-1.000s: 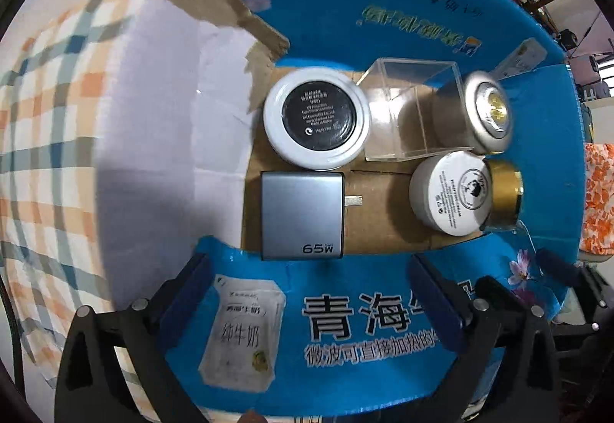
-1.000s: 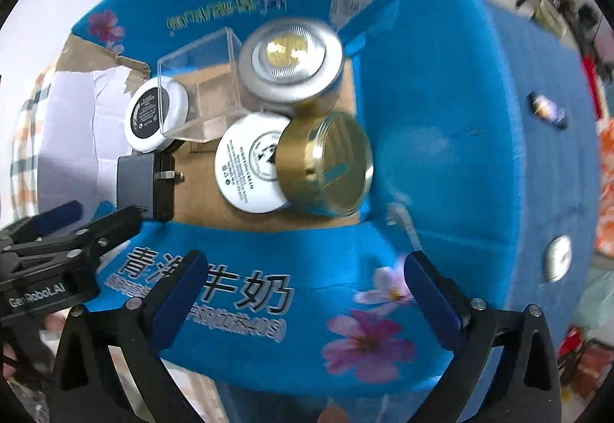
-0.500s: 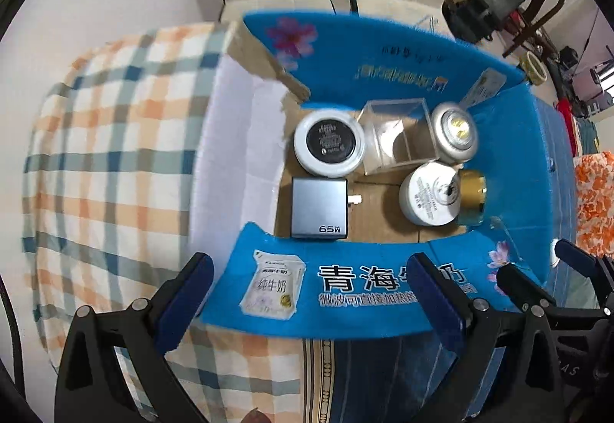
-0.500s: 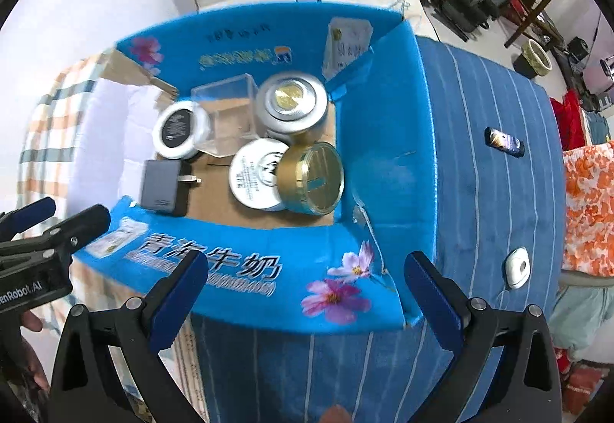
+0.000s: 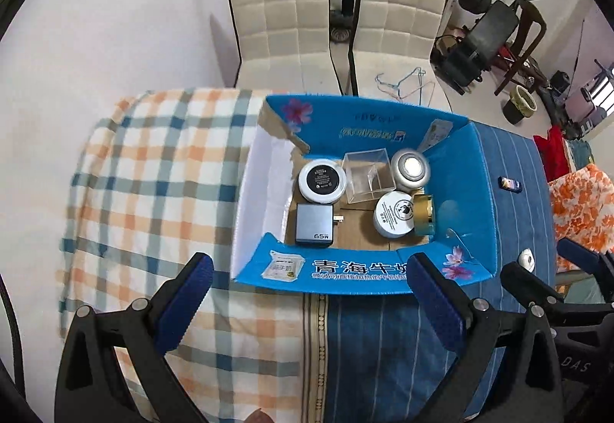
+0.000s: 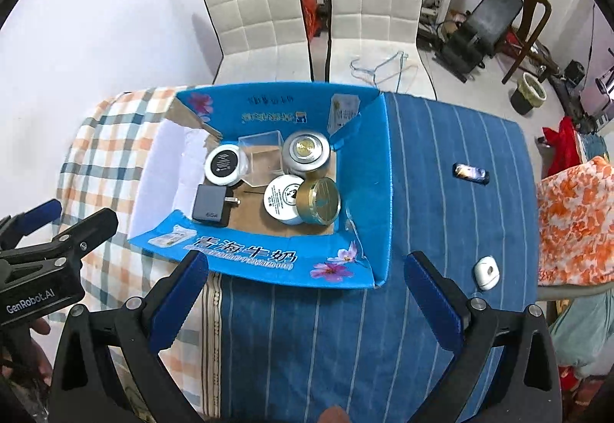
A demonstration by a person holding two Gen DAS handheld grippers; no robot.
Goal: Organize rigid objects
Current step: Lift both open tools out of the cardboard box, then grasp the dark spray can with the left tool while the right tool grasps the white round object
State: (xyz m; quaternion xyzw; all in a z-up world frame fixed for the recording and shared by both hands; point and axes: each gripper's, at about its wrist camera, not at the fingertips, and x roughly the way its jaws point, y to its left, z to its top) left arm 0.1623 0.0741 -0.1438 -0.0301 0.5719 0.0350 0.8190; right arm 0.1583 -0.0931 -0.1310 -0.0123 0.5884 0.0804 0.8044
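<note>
**Box nearly packed, two small things left on the cloth**

Jars, a charger and a clear case sit inside the open blue cardboard box (image 6: 380, 192), which serves as the landmark. Against its far wall stand a white round tin with a black label (image 6: 225, 165), a clear square plastic case (image 6: 263, 158) and a silver domed jar (image 6: 306, 151); nearer the front flap lie a grey 65W charger block (image 6: 209, 206), a white round jar (image 6: 282, 198) and a gold-rimmed jar (image 6: 319, 201) tipped on its side, its mouth facing up and right, touching the white jar.

Right of the box, on the blue striped cloth (image 6: 345, 346), lie a small dark oblong object (image 6: 471, 172), long axis running left to right, and nearer the front a small white oval object (image 6: 486, 271), long axis roughly front to back. Both look stiff, light and smooth, so probably slippery; pinching each across its short width seems safest.

Both the left gripper (image 5: 307, 285) and the right gripper (image 6: 303, 285) hover in front of the box with jaws spread wide, holding nothing.
</note>
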